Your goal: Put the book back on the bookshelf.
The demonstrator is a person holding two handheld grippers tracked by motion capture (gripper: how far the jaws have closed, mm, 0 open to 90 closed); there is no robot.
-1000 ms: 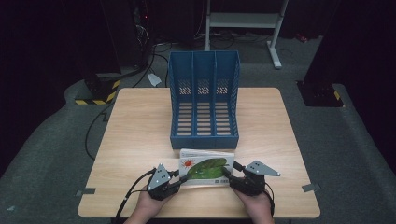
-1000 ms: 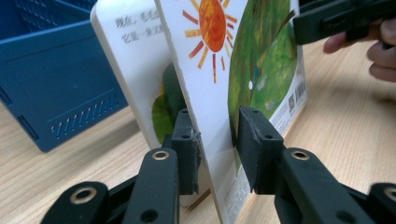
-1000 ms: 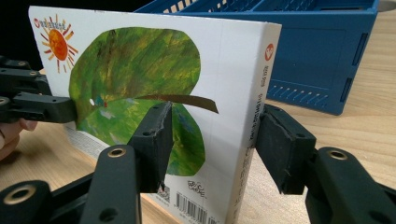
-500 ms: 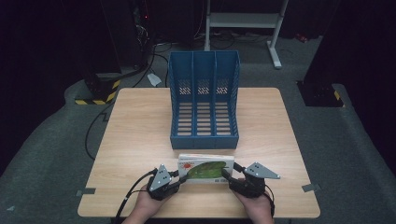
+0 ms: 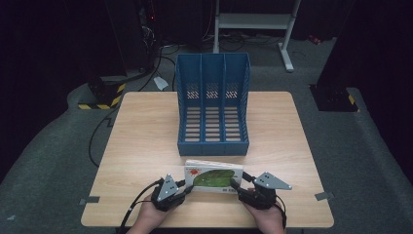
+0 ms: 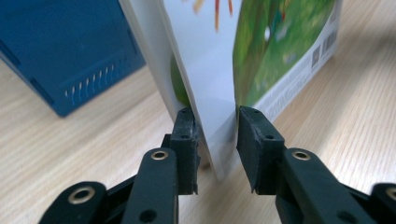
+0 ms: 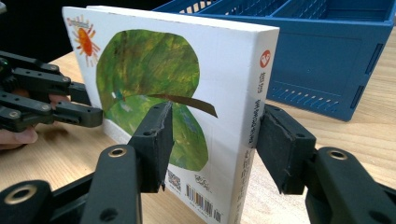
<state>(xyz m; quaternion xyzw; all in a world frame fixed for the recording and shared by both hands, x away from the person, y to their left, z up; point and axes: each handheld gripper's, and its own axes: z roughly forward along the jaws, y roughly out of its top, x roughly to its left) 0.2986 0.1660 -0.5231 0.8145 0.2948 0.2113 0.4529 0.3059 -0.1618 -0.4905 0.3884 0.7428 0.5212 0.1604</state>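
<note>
While the picture book [image 5: 213,175] stands on its lower edge near the front of the bench [image 5: 141,131], both claws hold it up from opposite ends, which keeps it from tipping flat. Left claw [image 5: 181,186]: clenched on the page edge, jaws pinching the cover and a few leaves [image 6: 212,140]. Right claw [image 5: 237,184]: clamped across the spine end, one jaw on the green cover, the other behind the back [image 7: 252,126]. Held upright like this, the book looks ready, by my guess, to be slid into a slot. Blue three-slot file rack [image 5: 213,105] stands just beyond the book, its open side facing the person, slots bare. Rack's low front lip lies between book and slots; the book would need lifting over it. Cables trail off the near edge.
</note>
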